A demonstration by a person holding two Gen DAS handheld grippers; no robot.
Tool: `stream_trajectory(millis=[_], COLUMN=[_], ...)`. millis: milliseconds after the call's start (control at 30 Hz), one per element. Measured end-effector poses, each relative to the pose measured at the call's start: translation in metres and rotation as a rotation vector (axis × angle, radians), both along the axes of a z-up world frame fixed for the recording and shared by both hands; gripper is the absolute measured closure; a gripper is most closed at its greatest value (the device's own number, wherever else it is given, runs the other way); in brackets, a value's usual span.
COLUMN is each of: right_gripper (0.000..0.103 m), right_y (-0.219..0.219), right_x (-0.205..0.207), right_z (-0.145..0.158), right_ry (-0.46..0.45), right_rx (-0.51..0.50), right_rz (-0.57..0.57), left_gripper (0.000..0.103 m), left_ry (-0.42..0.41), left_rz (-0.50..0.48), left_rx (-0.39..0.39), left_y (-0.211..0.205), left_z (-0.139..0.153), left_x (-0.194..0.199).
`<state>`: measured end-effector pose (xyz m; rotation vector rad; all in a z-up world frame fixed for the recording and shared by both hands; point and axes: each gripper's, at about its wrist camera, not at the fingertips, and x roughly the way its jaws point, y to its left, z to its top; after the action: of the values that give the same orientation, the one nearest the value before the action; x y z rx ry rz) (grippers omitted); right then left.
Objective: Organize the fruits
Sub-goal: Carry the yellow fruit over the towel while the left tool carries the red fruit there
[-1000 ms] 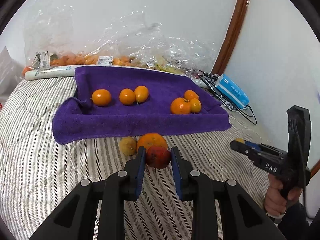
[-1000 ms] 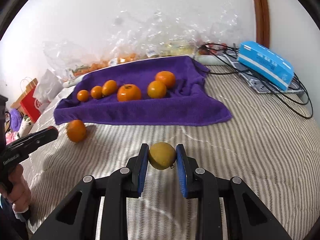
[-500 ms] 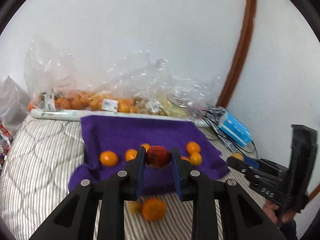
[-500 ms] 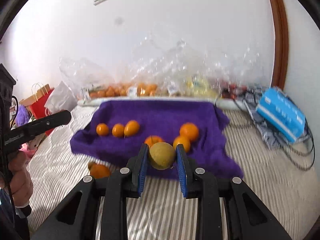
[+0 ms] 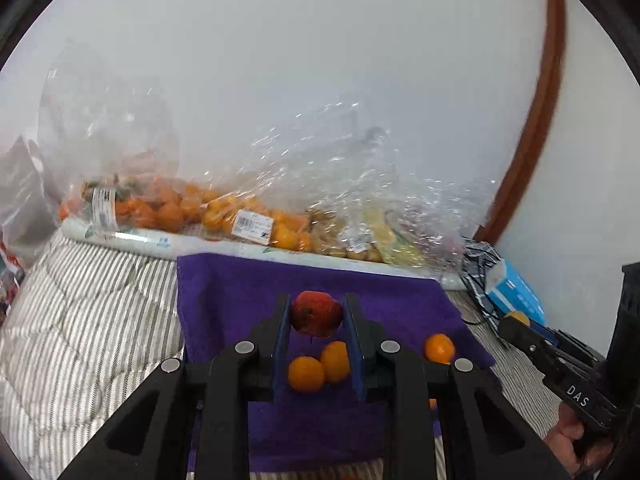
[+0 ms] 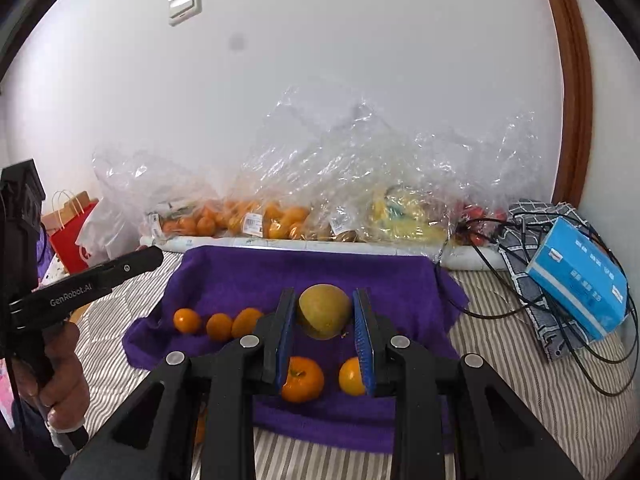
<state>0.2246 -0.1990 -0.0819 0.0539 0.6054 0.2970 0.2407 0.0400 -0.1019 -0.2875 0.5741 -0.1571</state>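
Left wrist view: the red fruit [image 5: 316, 313] sits clamped between the left gripper [image 5: 316, 320] pads, held above the purple towel [image 5: 224, 292]; a second ago it hung over the striped bedding [image 5: 92, 320] short of the towel, so it has been lifted and carried over it; two oranges [image 5: 318, 368] show below at 6 o'clock, another orange [image 5: 439, 348] at 4 o'clock. Right wrist view: the yellow-green fruit [image 6: 324, 311] is pinched in the right gripper [image 6: 324, 320], likewise brought from bedding to above the towel; a row of three small oranges [image 6: 218, 322] lies at 9 o'clock; bagged fruit [image 6: 280, 216] at 12. Both fruits look ready for placing on the cloth.
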Motion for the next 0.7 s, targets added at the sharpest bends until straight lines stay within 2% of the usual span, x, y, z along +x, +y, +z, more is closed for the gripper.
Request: stream_trajectory(millis=[167, 233, 333, 500, 700], right_gripper=[0.075, 0.075, 0.075, 0.075, 0.075], right_y=[-0.008, -0.006, -0.006, -0.001, 0.007], right_x=[0.019, 0.024, 0.022, 0.025, 0.029], right_z=[-0.031, -0.039, -0.044, -0.055, -0.064], right_ry=[0.066, 0.103, 0.088, 0.099, 0.092], right_rx=[0.040, 0.010, -0.012, 0.010, -0.038], right_rz=[-0.011, -0.020, -0.021, 0.010, -0.008], left_gripper=[0.079, 0.079, 0.079, 0.079, 0.079], left_ry=[0.052, 0.065, 0.074, 0.077, 0.079], left_rz=[0.023, 0.032, 0.035, 0.006, -0.029], left_rx=[-0.073, -0.082, -0.085, -0.098, -0.072], left_y=[0.013, 0.016, 0.017, 0.013, 0.003], left_z=[-0.027, -0.033, -0.042, -0.047, -0.051], left_x=[0.008, 0.010, 0.011, 0.013, 0.015])
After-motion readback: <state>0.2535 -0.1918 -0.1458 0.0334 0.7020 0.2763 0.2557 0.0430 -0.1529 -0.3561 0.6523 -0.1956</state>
